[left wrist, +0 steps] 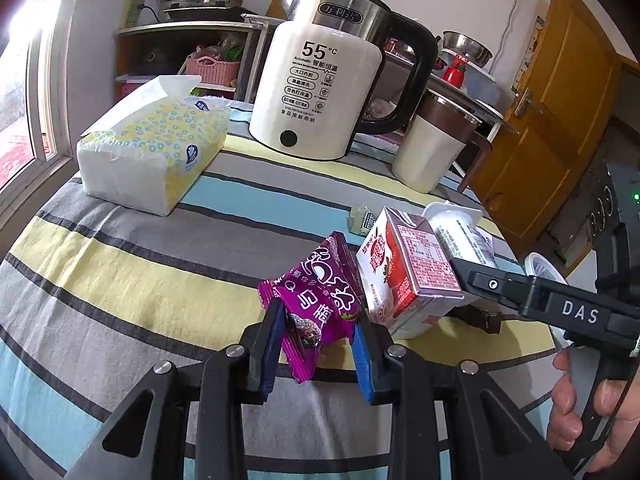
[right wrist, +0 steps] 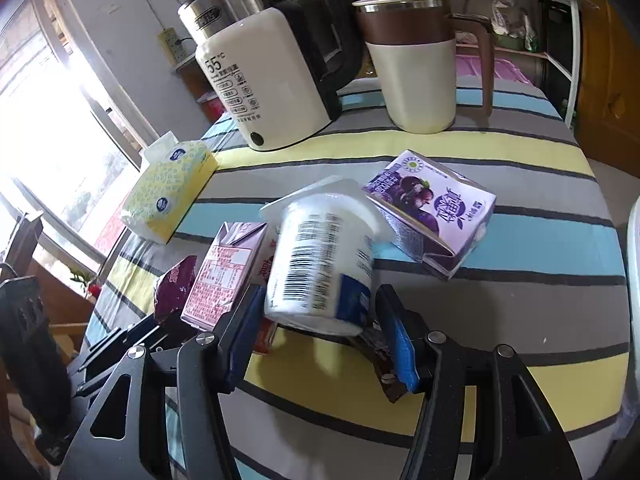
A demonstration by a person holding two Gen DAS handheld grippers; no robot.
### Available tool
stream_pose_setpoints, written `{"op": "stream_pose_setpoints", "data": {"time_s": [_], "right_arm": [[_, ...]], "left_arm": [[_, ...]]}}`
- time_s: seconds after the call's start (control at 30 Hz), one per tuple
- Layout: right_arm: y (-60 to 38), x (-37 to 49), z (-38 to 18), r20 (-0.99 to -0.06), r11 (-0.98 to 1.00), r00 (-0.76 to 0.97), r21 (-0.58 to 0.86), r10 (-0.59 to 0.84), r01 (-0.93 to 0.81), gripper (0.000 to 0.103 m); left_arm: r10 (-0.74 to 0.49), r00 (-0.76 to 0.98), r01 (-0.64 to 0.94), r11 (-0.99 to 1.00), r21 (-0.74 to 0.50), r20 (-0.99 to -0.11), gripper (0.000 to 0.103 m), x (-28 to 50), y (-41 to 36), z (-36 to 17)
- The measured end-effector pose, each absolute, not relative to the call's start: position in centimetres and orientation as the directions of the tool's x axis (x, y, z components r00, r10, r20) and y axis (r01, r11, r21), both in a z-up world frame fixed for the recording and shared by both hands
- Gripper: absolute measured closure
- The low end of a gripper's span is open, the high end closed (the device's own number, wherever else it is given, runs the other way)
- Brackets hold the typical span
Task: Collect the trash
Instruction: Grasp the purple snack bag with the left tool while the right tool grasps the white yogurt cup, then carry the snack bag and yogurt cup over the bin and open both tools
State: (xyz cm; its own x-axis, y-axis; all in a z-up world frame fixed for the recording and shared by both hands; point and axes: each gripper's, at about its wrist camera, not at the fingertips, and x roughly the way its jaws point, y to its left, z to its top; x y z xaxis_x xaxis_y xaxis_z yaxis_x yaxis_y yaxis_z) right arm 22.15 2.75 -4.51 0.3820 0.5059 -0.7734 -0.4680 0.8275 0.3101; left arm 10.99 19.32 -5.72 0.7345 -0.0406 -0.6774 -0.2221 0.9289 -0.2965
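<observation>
My left gripper (left wrist: 316,344) is shut on a purple snack wrapper (left wrist: 316,292), pinched between the blue pads above the striped tablecloth (left wrist: 120,280). A red strawberry drink carton (left wrist: 400,280) stands just right of it. My right gripper (right wrist: 316,304) is shut on a white yogurt cup (right wrist: 320,248), which is tilted with its base towards the camera. The red carton (right wrist: 224,272) sits to the cup's left and a purple drink carton (right wrist: 436,216) lies behind it on the right. A brown wrapper (right wrist: 384,364) lies under the right finger.
A white kettle (left wrist: 320,80), a lidded cream mug (left wrist: 432,148) and a tissue pack (left wrist: 156,148) stand at the back of the table. A small green packet (left wrist: 362,218) lies behind the carton. A hand (left wrist: 580,412) grips the right tool's handle.
</observation>
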Motion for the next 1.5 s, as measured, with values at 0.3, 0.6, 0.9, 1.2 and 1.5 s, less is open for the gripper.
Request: {"op": "stream_pose_setpoints", "data": {"time_s": [0.3, 0.6, 0.9, 1.2, 1.5], "right_arm": [[1.9, 21.3, -3.9, -0.745, 0.821, 0.419, 0.298, 0.519, -0.487, 0.048], [-0.3, 19.7, -2.9, -0.710, 0.805, 0.439, 0.313, 0.551, -0.503, 0.049], [-4.3, 17.9, -1.1, -0.677, 0.816, 0.489, 0.312, 0.550, -0.486, 0.049], [-8.6, 16.6, 0.1, -0.652, 0.840, 0.545, 0.302, 0.526, -0.450, 0.049], [-13.5, 16.2, 0.7, -0.640, 0.879, 0.607, 0.291, 0.472, -0.377, 0.049]], "left_arm": [[-0.030, 0.738, -0.222, 0.933, -0.285, -0.674, 0.071, 10.6, 18.8, -5.4], [-0.024, 0.752, -0.208, 0.940, -0.270, -0.659, 0.071, 9.8, 17.8, -4.2], [-0.041, 0.778, -0.155, 0.954, -0.255, -0.627, 0.071, 9.2, 15.1, -1.9], [-0.088, 0.793, -0.077, 0.967, -0.242, -0.603, 0.071, 9.5, 11.4, -0.2], [-0.192, 0.777, 0.058, 0.970, -0.236, -0.600, 0.071, 11.5, 5.4, 0.3]]}}
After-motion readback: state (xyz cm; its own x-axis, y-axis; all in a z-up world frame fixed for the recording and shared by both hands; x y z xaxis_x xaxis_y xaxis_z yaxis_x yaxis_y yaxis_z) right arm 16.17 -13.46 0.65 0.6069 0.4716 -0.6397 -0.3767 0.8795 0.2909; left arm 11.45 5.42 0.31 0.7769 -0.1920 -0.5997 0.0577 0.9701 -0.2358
